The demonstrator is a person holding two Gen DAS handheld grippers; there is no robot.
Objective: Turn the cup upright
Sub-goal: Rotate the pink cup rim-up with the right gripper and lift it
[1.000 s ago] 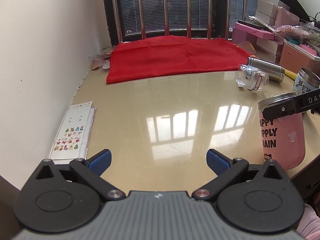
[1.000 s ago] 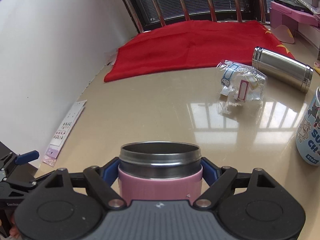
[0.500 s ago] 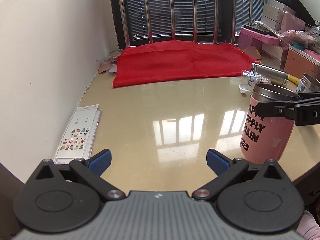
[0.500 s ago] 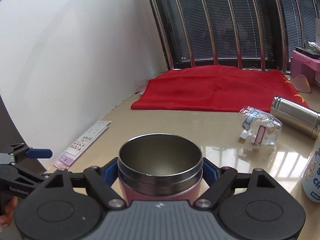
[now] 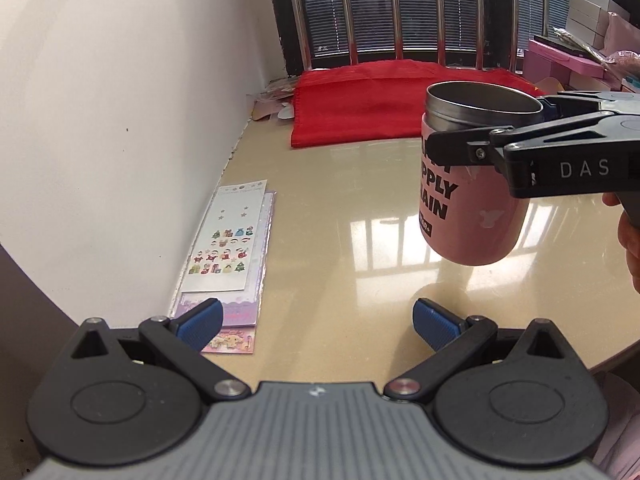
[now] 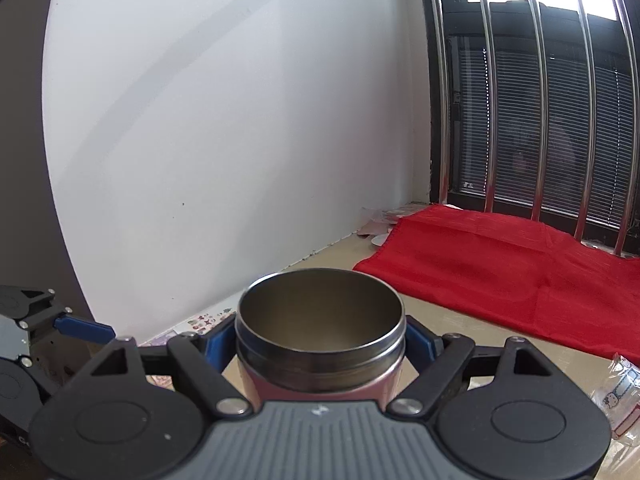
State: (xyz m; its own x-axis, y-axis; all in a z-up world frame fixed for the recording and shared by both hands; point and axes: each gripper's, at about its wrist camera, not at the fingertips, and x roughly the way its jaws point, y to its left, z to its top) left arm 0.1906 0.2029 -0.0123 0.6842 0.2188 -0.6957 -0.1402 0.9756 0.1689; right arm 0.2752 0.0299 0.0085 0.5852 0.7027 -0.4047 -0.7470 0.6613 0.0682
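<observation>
While its blue pads [image 6: 420,344] press against both sides of a pink cup [image 5: 472,200], the right gripper [image 6: 320,344] grips the vessel just below its steel rim and holds it in the air above a glossy beige table [image 5: 340,240]. The cup is mouth-up and slightly tilted, its rounded base clear of the tabletop and its bare metal inside showing. The left gripper [image 5: 316,320] hovers low over the near edge of the table with its blue fingers [image 5: 200,320] spread wide and holding nothing.

From the left wrist view, the cup's side is seen, pink with bold black lettering partly hidden by the right gripper's black finger, and part of the person's hand [image 5: 628,240] shows at the right edge. A sticker sheet [image 5: 228,240] lies flat by the white wall [image 5: 120,100], near the left gripper, and a red cloth [image 5: 360,104] is spread at the far end under a barred window [image 5: 400,8]. Pink boxes [image 5: 560,56] stand at the far right.

From the right wrist view, the camera looks down into the cup's open mouth, and a clear plastic packet [image 6: 616,396] with a cartoon print lies on the table at the lower right.
</observation>
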